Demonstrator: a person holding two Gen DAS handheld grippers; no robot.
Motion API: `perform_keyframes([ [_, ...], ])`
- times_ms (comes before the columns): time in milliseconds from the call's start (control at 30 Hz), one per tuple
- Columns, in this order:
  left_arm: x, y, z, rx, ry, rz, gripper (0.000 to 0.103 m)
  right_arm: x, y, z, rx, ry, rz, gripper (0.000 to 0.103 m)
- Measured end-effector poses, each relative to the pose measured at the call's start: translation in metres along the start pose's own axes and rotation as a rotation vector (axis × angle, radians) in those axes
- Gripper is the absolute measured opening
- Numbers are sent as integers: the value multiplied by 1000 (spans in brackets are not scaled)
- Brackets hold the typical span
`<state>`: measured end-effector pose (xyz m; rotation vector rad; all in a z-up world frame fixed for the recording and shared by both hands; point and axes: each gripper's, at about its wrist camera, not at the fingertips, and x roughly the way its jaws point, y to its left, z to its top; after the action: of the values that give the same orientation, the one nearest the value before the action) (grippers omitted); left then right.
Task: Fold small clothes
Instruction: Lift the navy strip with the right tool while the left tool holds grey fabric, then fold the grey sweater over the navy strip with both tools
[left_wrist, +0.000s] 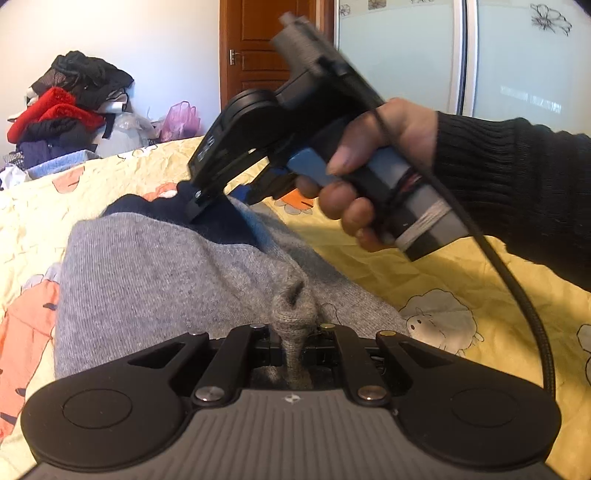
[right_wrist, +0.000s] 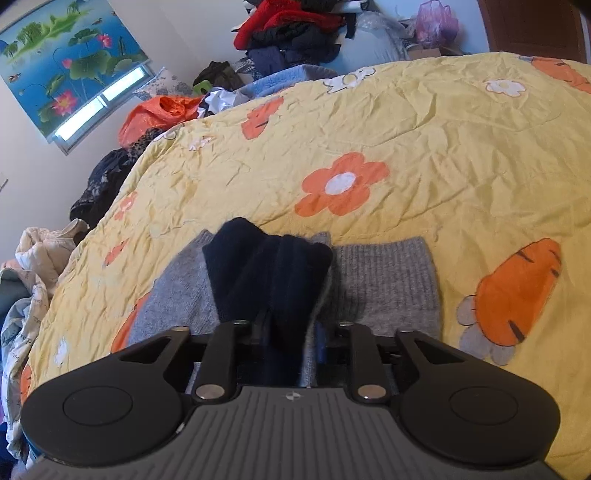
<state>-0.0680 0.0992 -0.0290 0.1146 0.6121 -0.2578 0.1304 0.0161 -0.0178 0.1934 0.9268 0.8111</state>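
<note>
Grey knit garment (left_wrist: 147, 266) lengthwise away from left gripper (left_wrist: 293, 347), pinched

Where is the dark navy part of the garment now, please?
In the right wrist view the navy part sits centre, pinched by the right hand-held gripper, on the grey garment upon the yellow bedspread.

Left gripper (left_wrist: 294, 345): we hold its jaws clamped together on a bunch of grey knit.
Right gripper (right_wrist: 291, 341): our right hand (left_wrist: 369, 173) grips its handle; jaws pinch dark fabric.
</note>
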Motion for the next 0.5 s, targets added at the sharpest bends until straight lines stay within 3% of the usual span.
perform_keyframes([
  [167,-4,-5,-2,0,5,-8,6,-26,-8,1,-6,-76,42,17],
  [300,10,-1,-7,-34,41,-29,6,-13,-33,-10,61,-37,5,17],
  [367,8,1,-6,-39,24,-32,6,-20,-37,-13,125,-60,18,26],
  [433,0,10,-6,-78,8,-81,11,-32,-38,-14,162,-87,19,50],
  [500,-14,23,-9,-80,26,-150,13,-55,-37,-20,156,-141,37,53],
])
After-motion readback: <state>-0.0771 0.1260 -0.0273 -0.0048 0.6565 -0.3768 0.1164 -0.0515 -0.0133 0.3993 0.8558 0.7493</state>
